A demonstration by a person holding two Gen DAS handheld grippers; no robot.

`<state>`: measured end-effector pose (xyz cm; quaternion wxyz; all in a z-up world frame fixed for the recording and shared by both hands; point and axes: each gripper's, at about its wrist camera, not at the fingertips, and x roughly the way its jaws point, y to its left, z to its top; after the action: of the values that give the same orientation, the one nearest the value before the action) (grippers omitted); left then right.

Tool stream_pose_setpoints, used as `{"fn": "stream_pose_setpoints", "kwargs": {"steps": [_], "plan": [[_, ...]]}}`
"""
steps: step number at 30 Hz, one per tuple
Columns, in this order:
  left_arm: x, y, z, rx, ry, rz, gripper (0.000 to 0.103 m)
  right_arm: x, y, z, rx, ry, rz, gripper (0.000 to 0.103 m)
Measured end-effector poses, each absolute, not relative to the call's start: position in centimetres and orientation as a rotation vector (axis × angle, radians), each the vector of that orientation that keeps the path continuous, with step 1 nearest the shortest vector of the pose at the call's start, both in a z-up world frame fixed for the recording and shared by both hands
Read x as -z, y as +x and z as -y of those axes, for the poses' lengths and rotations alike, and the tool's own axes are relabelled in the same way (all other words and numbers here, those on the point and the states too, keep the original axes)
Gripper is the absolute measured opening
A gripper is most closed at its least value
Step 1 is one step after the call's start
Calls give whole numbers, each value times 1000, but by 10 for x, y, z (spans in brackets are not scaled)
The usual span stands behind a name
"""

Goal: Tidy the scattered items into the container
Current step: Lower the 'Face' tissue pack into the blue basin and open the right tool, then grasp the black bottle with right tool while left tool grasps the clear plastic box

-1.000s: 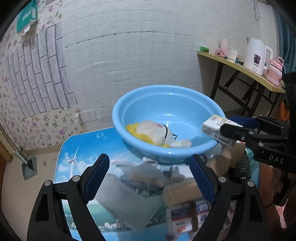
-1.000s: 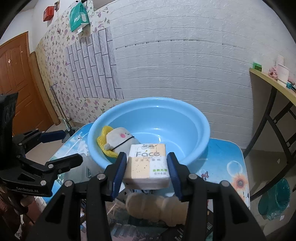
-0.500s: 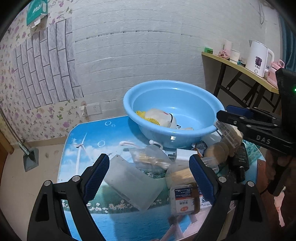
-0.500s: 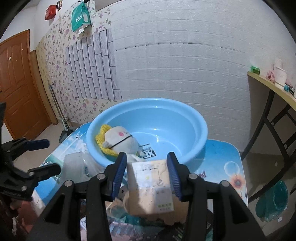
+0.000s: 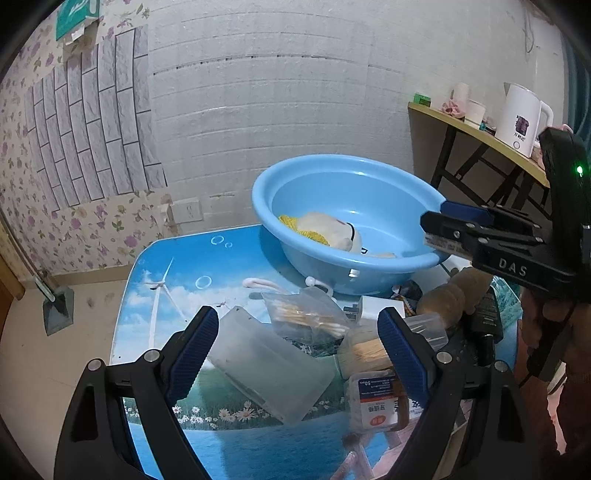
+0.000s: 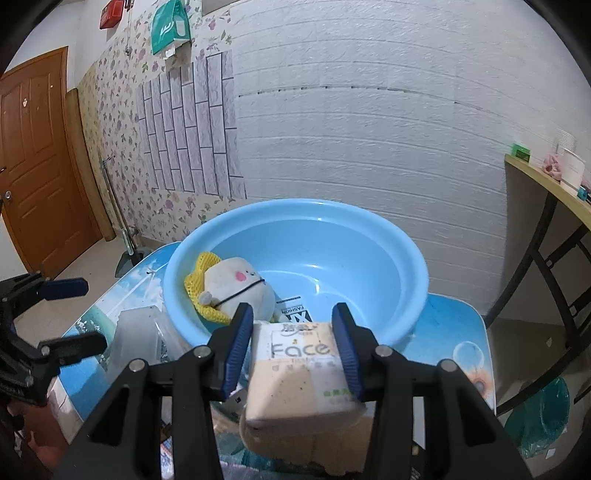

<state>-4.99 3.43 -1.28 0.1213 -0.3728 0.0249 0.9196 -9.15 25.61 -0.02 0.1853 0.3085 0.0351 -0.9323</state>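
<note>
Back wall: white brick-pattern panels (image 6: 369,122), with a patch of grey brick-look tiles (image 6: 192,129).
Side wall: floral wallpaper (image 5: 74,229); a green bag (image 6: 170,24) and a red box (image 6: 110,14) hang high up.
Socket: white wall outlet (image 5: 189,210) low on the wall.
Door: brown panelled wood (image 6: 37,158), closed.
Floor: pale beige tiles (image 5: 44,369).
Side table: yellow-topped, on black crossed legs (image 5: 476,133), carrying a white kettle (image 5: 521,118) and cups (image 6: 571,168).
Surface: printed with a blue-sky and windmill scene (image 5: 166,280).
Light: even, indoor.
</note>
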Motion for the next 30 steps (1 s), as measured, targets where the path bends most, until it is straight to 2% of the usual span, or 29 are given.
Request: {"fn": "stream_pose_setpoints", "kwargs": {"steps": [8,11,14,30], "plan": [[23,-66,-31,-2685,-1134,-67,88,1,-113,-246,2616,874,-67,44],[26,-71,-29,-2675,-1149,-57,89,-1,-110,-244,2625,854,-92,45],[28,-72,-27,-2674,-1154,-54,94,-3,-106,-244,2624,844,-113,45],[24,-46,-26,-2690,-1148,-58,98,-3,-64,-271,2645,887,-83,45]]}}
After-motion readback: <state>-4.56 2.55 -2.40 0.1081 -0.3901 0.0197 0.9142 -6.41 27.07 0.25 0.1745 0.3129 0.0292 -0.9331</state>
